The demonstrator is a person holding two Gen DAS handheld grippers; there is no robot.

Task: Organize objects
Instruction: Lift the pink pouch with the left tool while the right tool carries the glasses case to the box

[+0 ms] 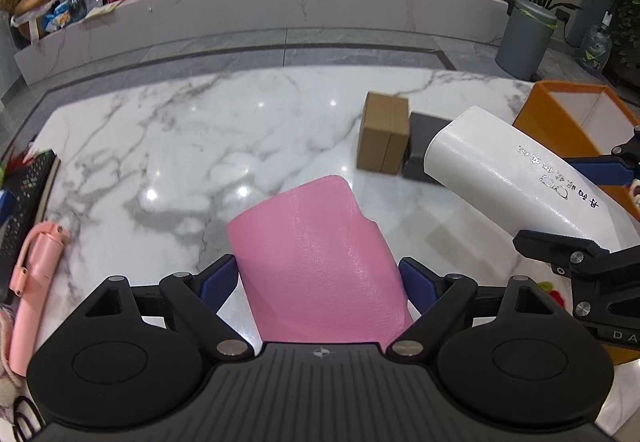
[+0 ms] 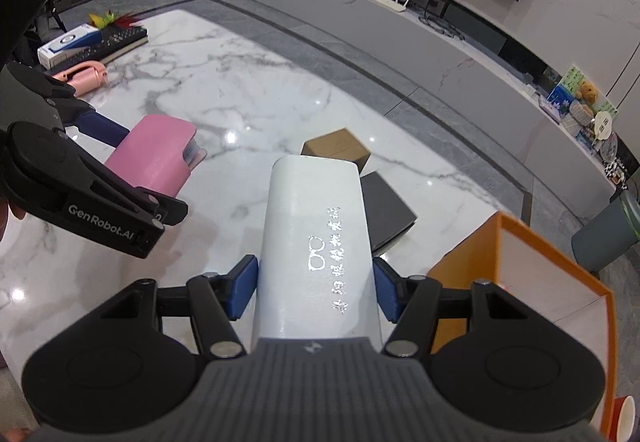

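Note:
My left gripper [image 1: 318,278] is shut on a pink case [image 1: 316,258] and holds it above the marble table [image 1: 180,145]. The pink case also shows in the right wrist view [image 2: 156,157]. My right gripper [image 2: 316,284] is shut on a white glasses case [image 2: 316,242] with silver lettering, held above the table. The white case also shows at the right of the left wrist view [image 1: 512,177]. An orange box [image 2: 516,282] with a white inside stands open just right of the white case; it also shows in the left wrist view [image 1: 576,117].
A brown cardboard box [image 1: 384,131] and a flat black box [image 1: 420,145] sit mid-table, ahead of the white case. A pink bottle [image 1: 34,282], a dark book [image 1: 24,193] and a blue-white box [image 2: 68,41] lie at the table's left end. A grey bin [image 1: 524,37] stands on the floor.

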